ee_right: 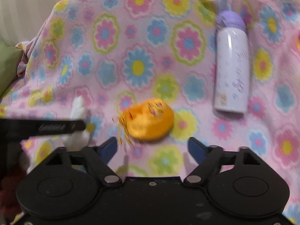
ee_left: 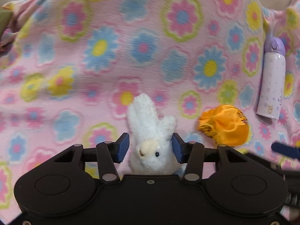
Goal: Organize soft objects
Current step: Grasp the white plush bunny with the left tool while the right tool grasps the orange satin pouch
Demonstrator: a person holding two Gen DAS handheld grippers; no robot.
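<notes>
A small white plush bunny [ee_left: 150, 129] sits upright between the blue pads of my left gripper [ee_left: 150, 147], which is shut on its head; its ears stick up past the fingertips. An orange satin pouch [ee_left: 225, 125] with gold tassels lies on the blanket just right of it. In the right wrist view the orange pouch [ee_right: 150, 120] lies just ahead of my right gripper [ee_right: 152, 147], which is open, with only blanket between its fingers. The bunny [ee_right: 77, 110] shows at the left, partly hidden behind the left gripper's black finger [ee_right: 43, 127].
Everything rests on a pink flowered blanket [ee_left: 93, 65] draped over a seat. A white bottle with a purple cap [ee_right: 231, 63] lies on the blanket at the right, beyond the pouch. A green cushion [ee_right: 7, 65] shows at the left edge.
</notes>
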